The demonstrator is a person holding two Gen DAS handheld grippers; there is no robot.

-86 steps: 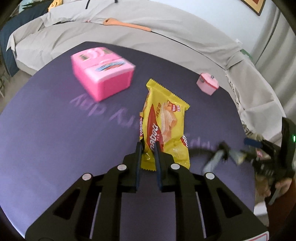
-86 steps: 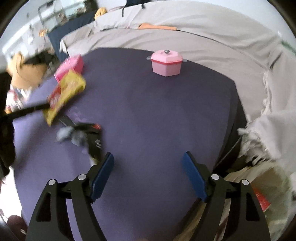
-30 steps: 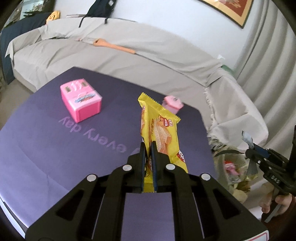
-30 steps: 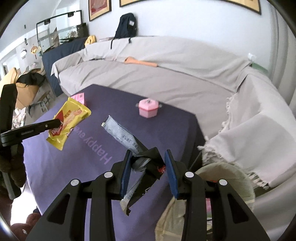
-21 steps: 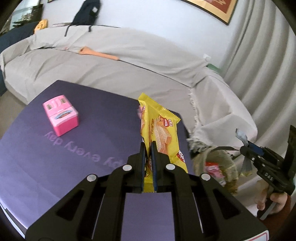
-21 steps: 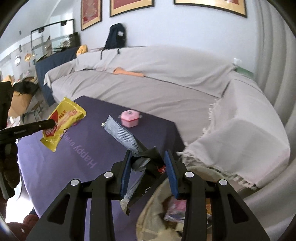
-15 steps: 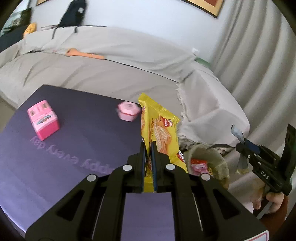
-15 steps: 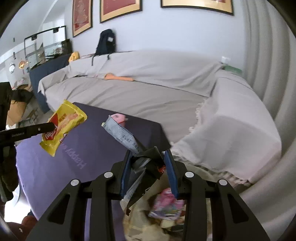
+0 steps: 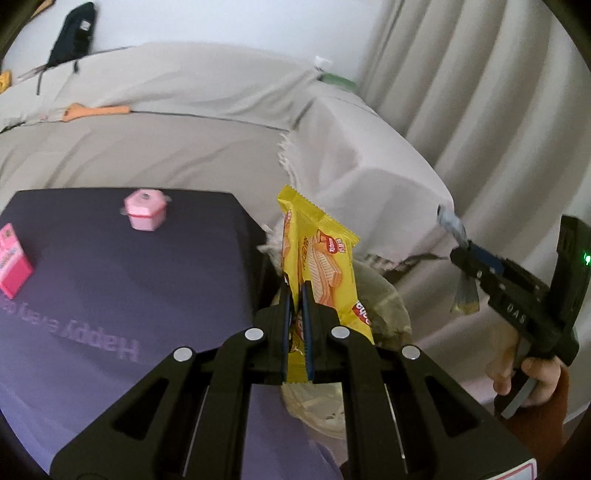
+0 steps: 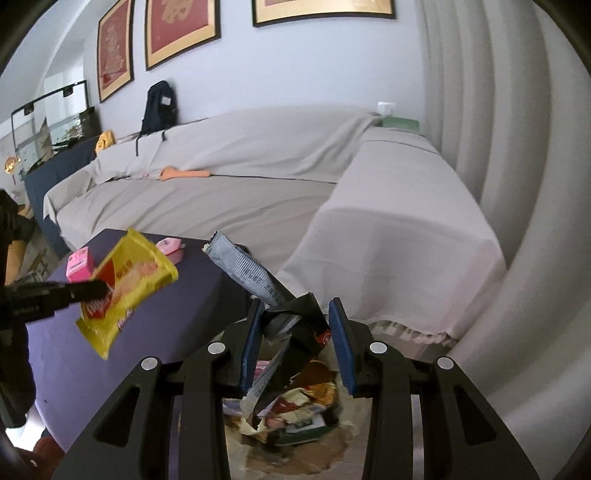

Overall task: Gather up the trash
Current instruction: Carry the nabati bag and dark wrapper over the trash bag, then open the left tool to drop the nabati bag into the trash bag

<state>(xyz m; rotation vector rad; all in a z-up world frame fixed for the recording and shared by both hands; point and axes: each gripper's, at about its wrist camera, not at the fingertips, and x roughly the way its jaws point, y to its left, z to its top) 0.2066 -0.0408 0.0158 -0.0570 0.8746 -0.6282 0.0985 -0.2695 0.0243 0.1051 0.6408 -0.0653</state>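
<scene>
Over the corner of a dark purple table [image 9: 147, 280] beside a sheet-draped sofa [image 9: 184, 147], two hand-held grippers carry snack litter above a trash bin [image 10: 295, 435]. The left gripper [image 9: 296, 295] is pinched nearly closed on the lower edge of a yellow wafer wrapper [image 9: 325, 258], which stands upright between its blue pads; the pack is glossy, printed with a wafer picture and red lettering, its top seam serrated. Only the left wrist view shows the right gripper [image 9: 465, 251] from outside, a person's hand [image 9: 532, 380] on its trigger and a green light on its body, with grey film hanging from its tip. That view also shows the pink pot-shaped toy [image 9: 144, 213] and the pink box [image 9: 11, 262] on the table, and pale lettering printed on the tabletop.

The right wrist view alone looks down into the bin, where crumpled wrappers in red, pink and yellow lie in a heap. There the right gripper [image 10: 297, 339] is partly closed on a crushed bundle of black and grey wrappers [image 10: 291, 325], one grey printed strip sticking up and to the left. It also shows framed red pictures [image 10: 177, 29] on the wall, a dark backpack [image 10: 159, 107] on the sofa back, and the yellow pack [image 10: 129, 284] held out over the table's near edge by the left gripper [image 10: 99, 288].
</scene>
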